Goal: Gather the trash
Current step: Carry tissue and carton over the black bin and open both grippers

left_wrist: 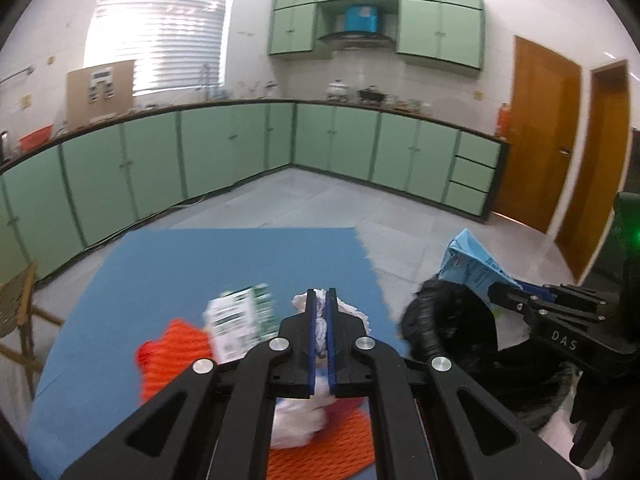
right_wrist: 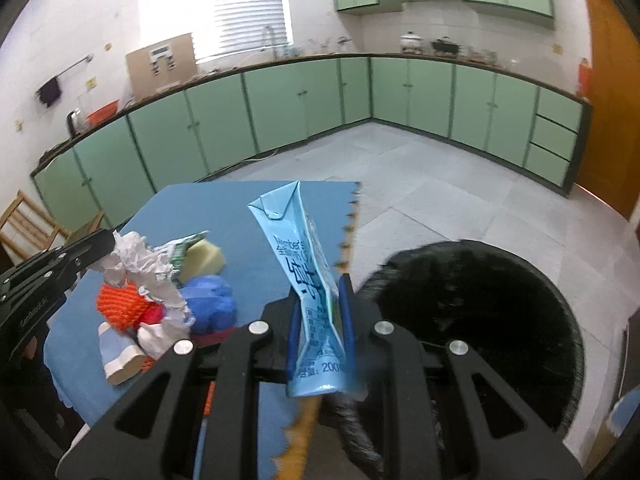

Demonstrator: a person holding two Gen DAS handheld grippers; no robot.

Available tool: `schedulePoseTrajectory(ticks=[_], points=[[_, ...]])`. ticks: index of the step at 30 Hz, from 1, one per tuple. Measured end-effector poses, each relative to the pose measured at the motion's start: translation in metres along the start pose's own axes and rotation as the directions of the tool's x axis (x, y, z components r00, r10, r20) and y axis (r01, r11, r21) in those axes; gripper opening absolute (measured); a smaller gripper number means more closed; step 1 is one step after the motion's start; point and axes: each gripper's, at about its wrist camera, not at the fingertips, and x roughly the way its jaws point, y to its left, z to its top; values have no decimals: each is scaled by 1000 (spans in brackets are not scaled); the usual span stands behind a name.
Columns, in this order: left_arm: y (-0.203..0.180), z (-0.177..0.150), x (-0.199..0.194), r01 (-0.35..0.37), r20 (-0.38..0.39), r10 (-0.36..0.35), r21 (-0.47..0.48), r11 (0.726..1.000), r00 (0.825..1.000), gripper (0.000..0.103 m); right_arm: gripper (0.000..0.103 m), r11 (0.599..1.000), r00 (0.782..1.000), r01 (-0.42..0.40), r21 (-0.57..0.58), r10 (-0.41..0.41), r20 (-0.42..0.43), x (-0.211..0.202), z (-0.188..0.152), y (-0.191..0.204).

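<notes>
Right gripper [right_wrist: 319,312] pinches a flattened light-blue paper carton [right_wrist: 308,268], long axis upright — black-lined round trash bin [right_wrist: 500,320] lies at 3 o'clock, nearer this hand. Left gripper [left_wrist: 321,312] is clamped on crumpled white paper [left_wrist: 320,328] above the blue-matted counter [left_wrist: 200,264].

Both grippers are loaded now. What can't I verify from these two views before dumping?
- Bin contents: right wrist view, black liner too dark.
- Bin's near rim: left wrist view, hidden behind right gripper and carton.
- Green-and-white package: print blurred.
- Crumpled paper: lower end hidden under left gripper.
</notes>
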Motion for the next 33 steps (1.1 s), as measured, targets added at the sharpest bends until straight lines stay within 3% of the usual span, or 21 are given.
schedulePoseTrajectory(ticks=[5,11,18,26,29,30,33], points=[[-46,7,19,106,4,-106,36,994,994,4,17,995,996,83,59,-84,1,-15,-12,-43],[-101,5,60,225,-52,-223,44,973,974,4,17,977,985,174,125,-173,-26,-15,-34,-93],[-154,-18,112,287,-140,-275,72,955,951,4,17,946,967,250,208,-232,-106,7,-72,-147],[-176,-47,151,317,-244,-288,88,944,926,4,18,924,951,283,259,-235,-199,38,-100,-173],[-178,-51,153,324,-264,-292,86,942,919,7,25,919,944,298,259,-244,-221,44,-106,-173],[-176,-50,155,318,-265,-286,86,944,921,10,35,918,944,299,260,-245,-221,45,-107,-173],[-169,-48,152,304,-255,-276,73,950,927,29,45,918,943,308,252,-259,-207,43,-107,-171]])
